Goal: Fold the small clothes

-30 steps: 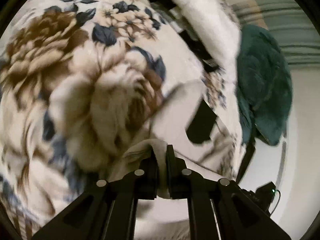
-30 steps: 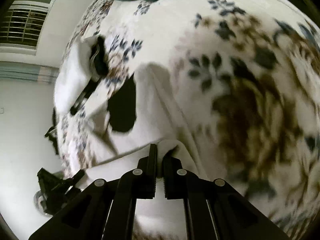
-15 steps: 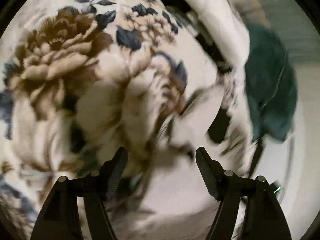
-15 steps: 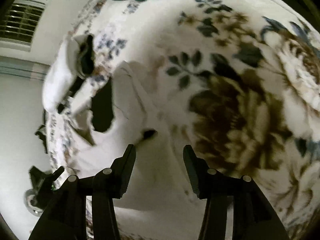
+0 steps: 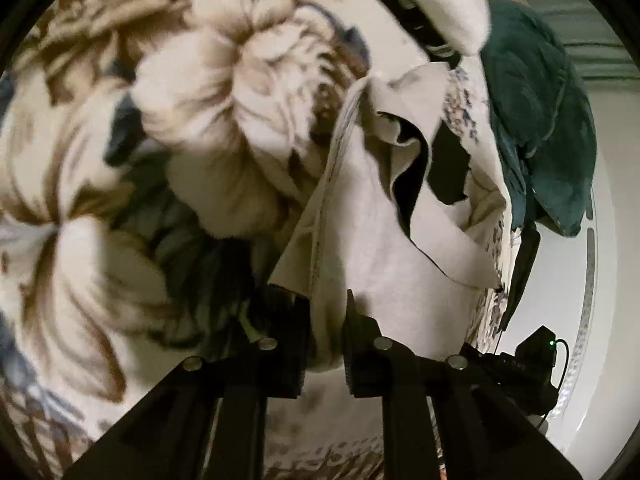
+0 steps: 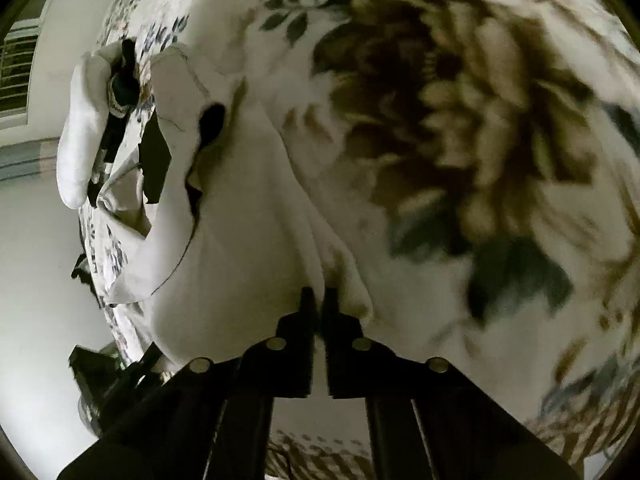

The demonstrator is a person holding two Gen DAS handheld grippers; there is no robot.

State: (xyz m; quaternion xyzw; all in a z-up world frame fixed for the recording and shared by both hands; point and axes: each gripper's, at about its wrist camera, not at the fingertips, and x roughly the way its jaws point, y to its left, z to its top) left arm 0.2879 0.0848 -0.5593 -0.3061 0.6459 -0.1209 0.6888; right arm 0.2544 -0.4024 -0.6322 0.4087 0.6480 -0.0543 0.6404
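Observation:
A small cream garment (image 5: 372,216) with a black patch lies on a floral blanket (image 5: 192,120). My left gripper (image 5: 327,304) is shut on a bunched edge of it, and the cloth rises in folds beyond the fingers. In the right wrist view the same cream garment (image 6: 240,240) spreads to the left, and my right gripper (image 6: 319,300) is shut on another fold of its edge. The black patch (image 6: 154,160) shows near its far end.
A dark green cloth (image 5: 548,128) lies at the blanket's far right edge. A white rolled item (image 5: 444,4) lies beyond the garment and also shows in the right wrist view (image 6: 80,132). A black device (image 5: 532,356) sits on the floor beside the bed.
Both grippers were shut on the garment, opened half a second ago, and are now shut on it again at new spots. The garment now lies more crumpled and folded.

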